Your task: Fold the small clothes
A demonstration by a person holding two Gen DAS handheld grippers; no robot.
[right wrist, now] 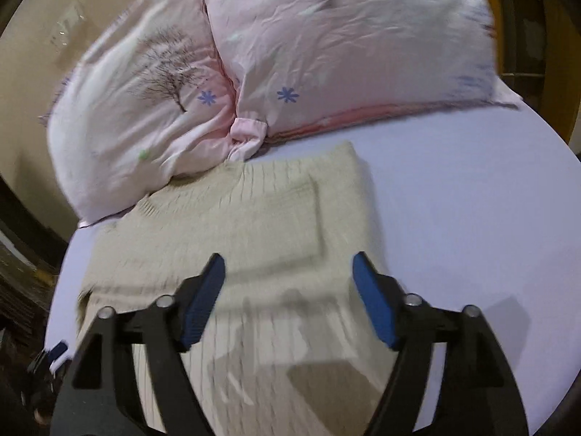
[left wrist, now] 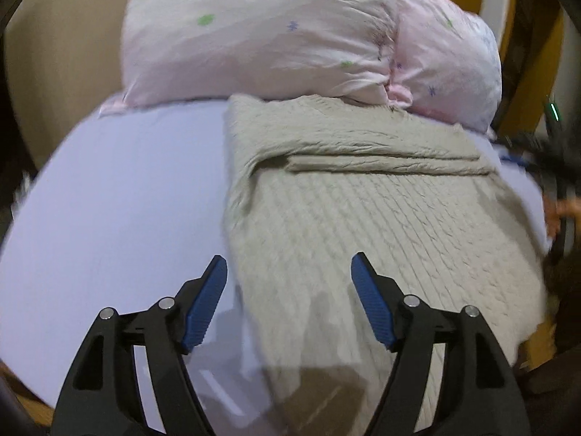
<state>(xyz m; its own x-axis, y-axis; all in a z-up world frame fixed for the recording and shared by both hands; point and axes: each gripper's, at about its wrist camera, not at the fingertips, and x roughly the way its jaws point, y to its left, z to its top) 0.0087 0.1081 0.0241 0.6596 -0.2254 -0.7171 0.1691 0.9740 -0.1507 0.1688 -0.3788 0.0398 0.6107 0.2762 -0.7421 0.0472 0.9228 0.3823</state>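
The bed (left wrist: 109,189), covered in a pale lavender sheet, is carrying everything here, with two pink printed pillows (left wrist: 261,36) piled at its head. A beige cable-knit sweater (left wrist: 363,225) is lying flat on the sheet, its far end touching the pillows, and a sleeve (left wrist: 388,163) is already lying folded across the body as a narrow band. In the right wrist view the same sweater (right wrist: 254,225) is showing a raised folded panel in its middle.

Judging from this, the sides are folded in and the step in hand is bringing the near hem up toward the collar. To do that well, each pair of tongs should be pinching one near corner through all the layers, both lifting together and level, so the thick knit is not sagging or dragging the folded sleeve out of place; the edge should then be laid down square with the far end, short of the pillows.

The left tongs (left wrist: 288,265) are spread wide and holding nothing, hovering over the sweater's left edge, with one tip over the sheet and the other over the knit. The right tongs (right wrist: 288,265) are likewise spread and empty, hanging above the sweater's near half, toward its right side. Whether either is touching the cloth, I cannot tell.
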